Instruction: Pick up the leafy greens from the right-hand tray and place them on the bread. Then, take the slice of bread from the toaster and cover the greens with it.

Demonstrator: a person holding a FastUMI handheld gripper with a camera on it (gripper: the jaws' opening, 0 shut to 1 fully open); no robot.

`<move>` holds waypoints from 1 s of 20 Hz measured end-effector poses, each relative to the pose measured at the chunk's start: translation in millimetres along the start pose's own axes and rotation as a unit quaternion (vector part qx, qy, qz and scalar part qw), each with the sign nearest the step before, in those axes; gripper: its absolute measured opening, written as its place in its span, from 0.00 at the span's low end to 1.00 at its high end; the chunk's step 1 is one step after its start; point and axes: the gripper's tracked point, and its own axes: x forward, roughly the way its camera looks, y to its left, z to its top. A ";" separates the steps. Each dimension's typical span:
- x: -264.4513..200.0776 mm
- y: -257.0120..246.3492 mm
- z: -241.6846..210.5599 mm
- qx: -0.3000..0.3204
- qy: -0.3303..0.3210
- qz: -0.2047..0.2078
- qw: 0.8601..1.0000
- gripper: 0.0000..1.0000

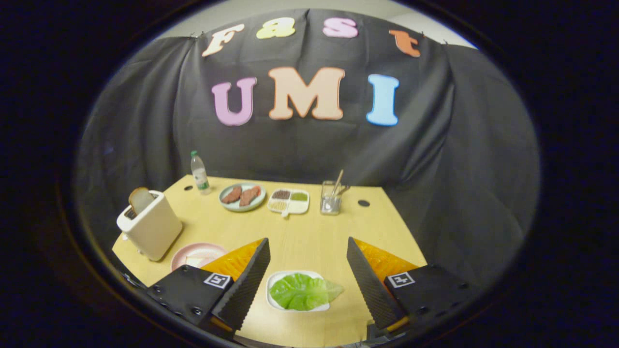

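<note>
Tongs (307, 270) are standing wide open and gripping nothing, the two fingers splayed at the bottom centre of the frame, hanging above the tabletop (309, 237).

Leafy greens (302, 291) are lying in a small white tray (273, 279) at bottom centre, between the two fingers and apparently below them, slightly nearer the left finger. One edge of the leaf is spilling over the tray's right rim onto the wood.

Pink plate (186, 256) with a pale slice of bread (194, 261) on it is sitting at lower left, partly hidden behind the left finger. Toaster (150, 231) is standing at mid left with a second slice (140, 199) sticking up from its slot.

Risks, as judged from this frame:
- Leaf is thin and lying flat, so the fingers may be closing on the tray rim instead, or pinching only a corner that tears or slips.
- Tray looks light; a finger catching it could be dragging or tipping it.
- A limp leaf may be dropping during the carry across to the plate.
- Toaster is standing close to the plate, so a wide swing could be knocking it.

Upper centre: bottle (198, 171), green plate of meat (242, 196), divided dish (288, 201), glass of utensils (331, 197), all well apart from the tongs.
</note>
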 end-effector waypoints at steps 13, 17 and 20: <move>105.8 -41.5 -141.9 -0.006 0.265 0.072 0.962 0.97; 122.0 -49.7 -176.8 0.021 0.322 0.074 0.944 0.92; 130.3 -52.4 -188.4 0.030 0.340 0.081 0.936 0.84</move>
